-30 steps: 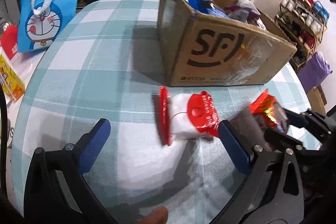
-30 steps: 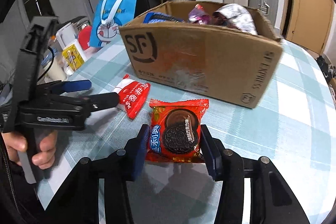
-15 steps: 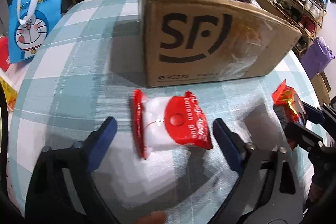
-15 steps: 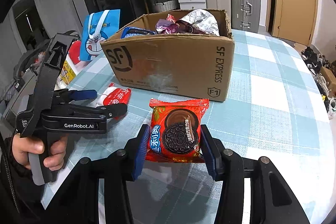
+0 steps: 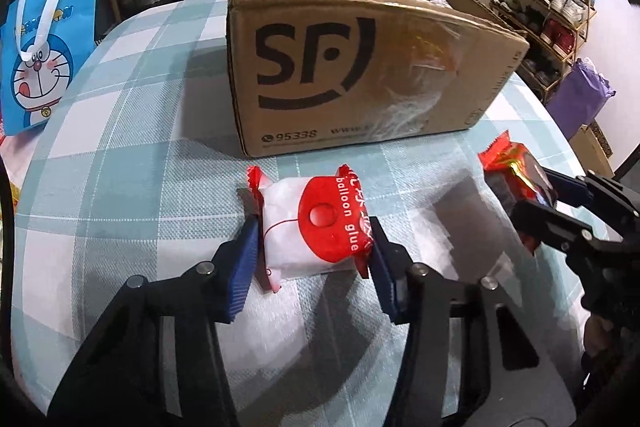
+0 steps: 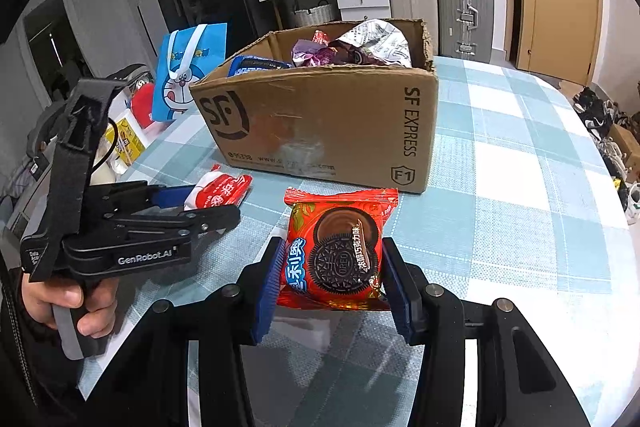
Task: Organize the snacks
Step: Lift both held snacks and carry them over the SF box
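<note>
While the big checked desk [image 5: 120, 155] fills most of both views, the brown box [image 5: 360, 67] sits in the upper middle, already part full of snacks. Two snacks are not in it yet. At the bottom middle of the right view, the right hand-held gripper [image 6: 332, 283] pinches the red cookie pack [image 6: 336, 251] just above the desk. At the bottom middle of the left view, the left hand-held gripper [image 5: 312, 251] has just been closing, and its pads now press the red and white snack [image 5: 312, 227]. Both packs likely go into the box next.
</note>
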A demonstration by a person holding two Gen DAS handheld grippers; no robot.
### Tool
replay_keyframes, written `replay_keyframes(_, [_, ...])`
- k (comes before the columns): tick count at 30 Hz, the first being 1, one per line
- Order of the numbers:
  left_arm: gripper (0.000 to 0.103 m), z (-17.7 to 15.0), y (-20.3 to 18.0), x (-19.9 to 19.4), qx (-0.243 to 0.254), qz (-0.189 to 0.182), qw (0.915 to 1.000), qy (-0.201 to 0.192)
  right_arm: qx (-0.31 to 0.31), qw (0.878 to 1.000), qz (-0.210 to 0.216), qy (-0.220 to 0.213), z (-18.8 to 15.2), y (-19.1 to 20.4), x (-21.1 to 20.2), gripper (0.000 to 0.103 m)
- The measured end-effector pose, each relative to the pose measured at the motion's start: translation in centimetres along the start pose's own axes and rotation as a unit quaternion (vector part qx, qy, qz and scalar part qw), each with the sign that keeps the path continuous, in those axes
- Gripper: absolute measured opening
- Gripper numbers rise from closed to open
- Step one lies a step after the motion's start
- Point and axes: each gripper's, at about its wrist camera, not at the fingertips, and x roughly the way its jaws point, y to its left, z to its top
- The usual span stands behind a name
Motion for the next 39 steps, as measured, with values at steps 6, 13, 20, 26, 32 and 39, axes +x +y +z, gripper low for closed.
replay_keyframes(6, [0.048, -0.8, -0.4, -2.1, 0.001, -0.010, 0.9998, -0.018, 0.010, 1.000, 0.005, -0.005, -0.1, -0.2, 0.0, 0.048])
replay_keyframes(13, [0.048, 0.0, 0.0, -5.6, -0.004, -0.016, 0.9982, -0.058, 0.011, 1.000, 0.002, -0.023, 0.4, -0.2, -1.0, 0.048])
replay_keyframes(20, [0.048, 0.9, 0.3, -8.7, -0.007, -0.017, 0.9958, -0.090, 0.004, 0.998, 0.004, -0.056, 1.4, 0.4, -3.0, 0.048])
replay_keyframes(26, [0.048, 2.7, 0.2, -10.6, -0.004, -0.014, 0.9936, -0.112, 0.000, 0.997, 0.008, -0.082, 2.8, 0.9, -4.6, 0.048])
replay_keyframes(32, [0.048, 4.6, -0.1, -11.9, -0.001, -0.011, 0.9912, -0.132, -0.012, 0.994, 0.001, -0.108, 4.3, 1.4, -6.2, 0.048])
replay_keyframes(39, [0.048, 6.8, -0.7, -13.5, 0.001, -0.007, 0.9880, -0.154, -0.020, 0.991, 0.003, -0.130, 6.2, 1.8, -7.2, 0.048])
